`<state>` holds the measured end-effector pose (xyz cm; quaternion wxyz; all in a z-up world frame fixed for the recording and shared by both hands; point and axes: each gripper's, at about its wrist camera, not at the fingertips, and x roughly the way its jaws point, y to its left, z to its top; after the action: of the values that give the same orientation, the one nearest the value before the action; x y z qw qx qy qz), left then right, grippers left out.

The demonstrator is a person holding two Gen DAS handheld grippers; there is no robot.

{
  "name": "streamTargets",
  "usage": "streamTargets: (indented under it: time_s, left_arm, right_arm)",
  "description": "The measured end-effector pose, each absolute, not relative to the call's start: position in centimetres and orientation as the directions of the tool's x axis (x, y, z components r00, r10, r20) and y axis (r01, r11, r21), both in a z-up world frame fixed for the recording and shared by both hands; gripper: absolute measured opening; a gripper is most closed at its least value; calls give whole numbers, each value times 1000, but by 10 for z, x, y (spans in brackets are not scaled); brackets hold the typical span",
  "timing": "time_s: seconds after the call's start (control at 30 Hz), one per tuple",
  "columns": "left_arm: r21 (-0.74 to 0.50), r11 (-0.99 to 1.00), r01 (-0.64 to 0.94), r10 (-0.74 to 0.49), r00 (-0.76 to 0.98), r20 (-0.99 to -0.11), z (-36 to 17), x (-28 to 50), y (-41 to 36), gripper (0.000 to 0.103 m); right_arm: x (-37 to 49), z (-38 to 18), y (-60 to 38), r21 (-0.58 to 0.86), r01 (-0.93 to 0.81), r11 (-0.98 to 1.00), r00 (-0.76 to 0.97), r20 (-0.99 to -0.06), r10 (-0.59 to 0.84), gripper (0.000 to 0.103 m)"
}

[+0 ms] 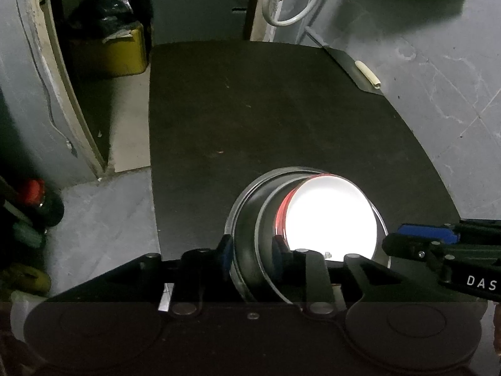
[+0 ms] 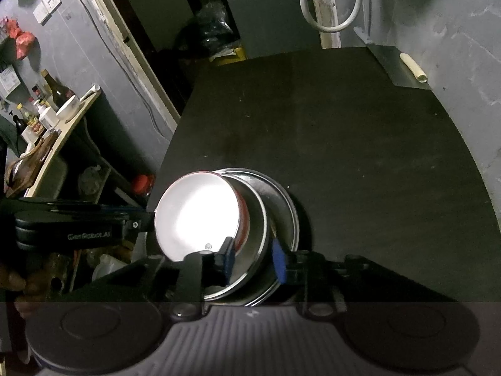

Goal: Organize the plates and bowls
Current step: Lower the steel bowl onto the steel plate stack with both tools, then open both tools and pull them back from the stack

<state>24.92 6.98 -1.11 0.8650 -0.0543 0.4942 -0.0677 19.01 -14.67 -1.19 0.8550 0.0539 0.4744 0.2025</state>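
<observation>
**Nested dishes gripped at the worktop's near edge**

The left gripper (image 1: pixel 252 255) has its blue-padded fingers (image 1: pixel 226 255) closed across the wall of a steel bowl (image 1: pixel 250 219). A red-sided bowl with a glaring white inside (image 1: pixel 332 219) sits nested in it. The stack lies over the dark worktop (image 1: pixel 266 109). The right gripper (image 1: pixel 438 247) reaches in from the right, touching the stack's rim.

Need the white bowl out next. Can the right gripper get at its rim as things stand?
Probably not yet: the right gripper is clamped on the steel bowl rim. The white bowl sits open, just beside it.
</observation>
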Motion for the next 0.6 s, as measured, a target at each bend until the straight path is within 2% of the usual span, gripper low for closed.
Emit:
streamTargets:
  time_s: [0.27, 0.47, 0.53, 0.6]
  left_arm:
    - [-141, 989, 32, -137, 526, -840, -3, 242, 74, 47]
    - [-124, 992, 15, -111, 557, -823, 6, 235, 72, 66]
    - [-108, 994, 1, -89, 570, -817, 10, 232, 71, 81]
    - [-86, 996, -20, -57, 588, -807, 14, 229, 70, 88]
  right_arm:
    - [187, -8, -152, 284, -290, 914, 487, -778, 397, 46]
    - [183, -3, -156, 293, -288, 912, 504, -764, 404, 55]
    - [181, -1, -158, 293, -285, 913, 514, -757, 404, 61]
    - [179, 1, -160, 288, -278, 916, 533, -747, 397, 66]
